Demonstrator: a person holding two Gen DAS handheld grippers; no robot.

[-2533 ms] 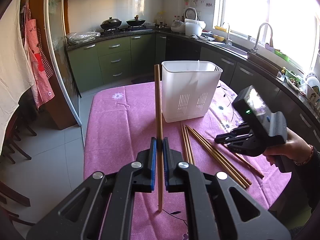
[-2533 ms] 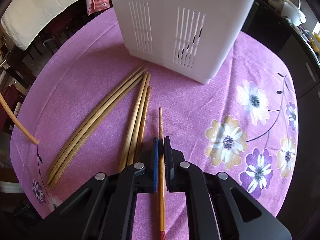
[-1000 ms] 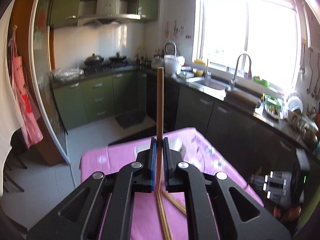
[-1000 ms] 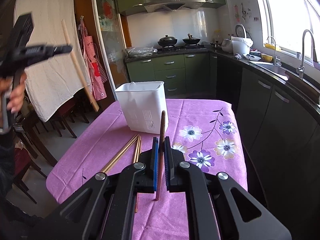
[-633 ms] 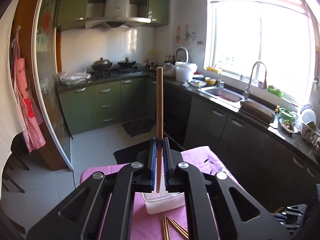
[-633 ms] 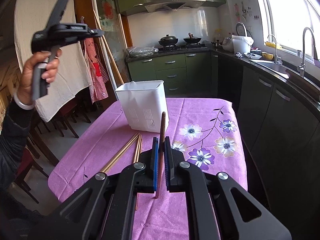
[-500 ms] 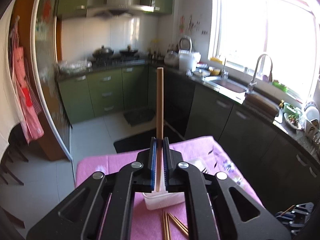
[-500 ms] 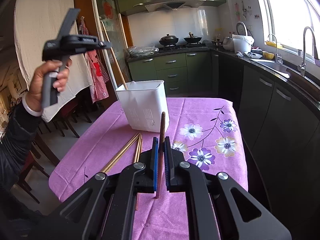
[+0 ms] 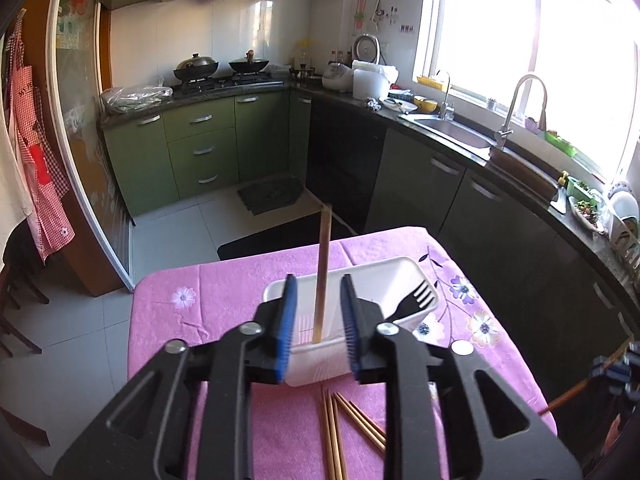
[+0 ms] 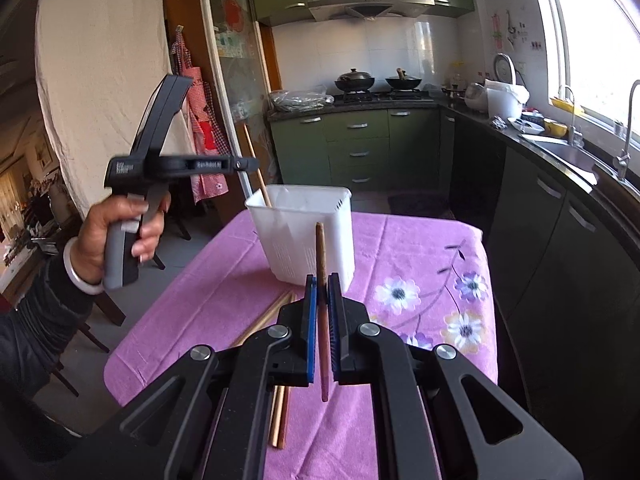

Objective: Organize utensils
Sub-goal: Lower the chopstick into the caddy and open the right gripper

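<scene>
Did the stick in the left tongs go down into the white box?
Yes. The stick has dropped into the white box, and the left tongs have opened around it.

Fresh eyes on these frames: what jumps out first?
The left tongs, open, hover above the white utensil bin with a chopstick standing inside. A black fork leans in the bin's right end. The right tongs grip a darker chopstick upright over the purple floral tablecloth.
</scene>
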